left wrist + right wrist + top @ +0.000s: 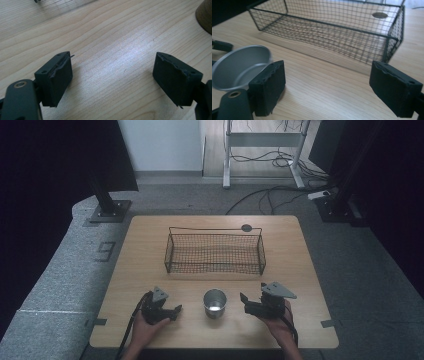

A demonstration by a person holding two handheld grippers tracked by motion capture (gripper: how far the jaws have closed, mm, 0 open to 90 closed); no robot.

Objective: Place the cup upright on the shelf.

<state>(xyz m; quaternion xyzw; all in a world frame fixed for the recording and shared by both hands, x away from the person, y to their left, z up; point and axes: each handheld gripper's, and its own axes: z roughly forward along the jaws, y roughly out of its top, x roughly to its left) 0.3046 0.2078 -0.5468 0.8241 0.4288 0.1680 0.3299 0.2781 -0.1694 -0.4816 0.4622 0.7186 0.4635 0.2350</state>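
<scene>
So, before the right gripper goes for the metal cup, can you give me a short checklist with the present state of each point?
1. Metal cup upright, between the grippers: ok.
2. Cup empty: ok.
3. Right gripper open, nothing between its fingers: ok.
4. Left gripper open and empty, apart from the cup: ok.
5. Wire basket empty, behind the cup: ok.
6. Right fingers lined up around the cup: not ok, the cup sits to the left of them.

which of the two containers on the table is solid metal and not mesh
The small silver cup at the near edge, standing upright between the two grippers. The wire basket behind it is black open mesh, wide and rectangular.
</scene>
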